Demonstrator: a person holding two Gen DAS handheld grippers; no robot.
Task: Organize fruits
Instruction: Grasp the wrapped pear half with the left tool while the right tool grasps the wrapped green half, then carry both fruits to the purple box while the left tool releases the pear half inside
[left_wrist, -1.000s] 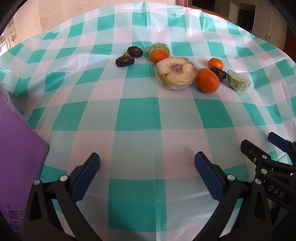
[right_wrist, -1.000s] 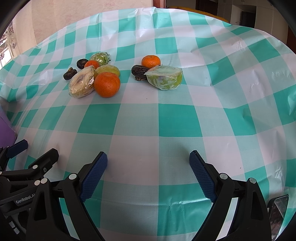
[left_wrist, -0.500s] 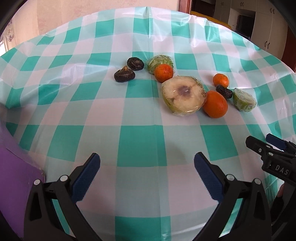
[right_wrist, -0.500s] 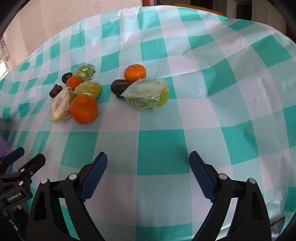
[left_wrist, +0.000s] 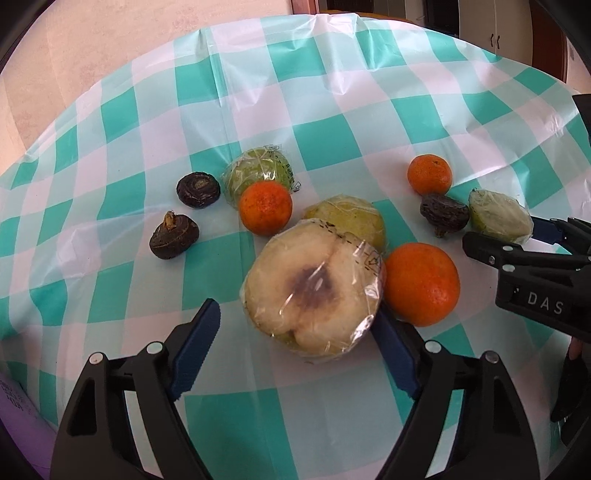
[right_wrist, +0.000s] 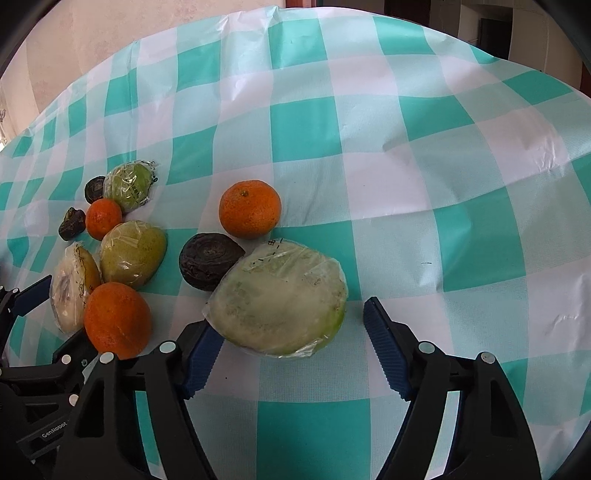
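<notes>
Two grippers, left gripper and right gripper, have been narrowing, jaws apart around separate wrapped pear halves lying among loose fruit on the desk, ready for lifting.

A teal-and-white checked plastic tablecloth covers the table and fills most of both frames, creased and glossy under soft daylight. A pale pinkish wall spans the upper left; at upper right stand a dark doorway and white cabinet doors
</notes>
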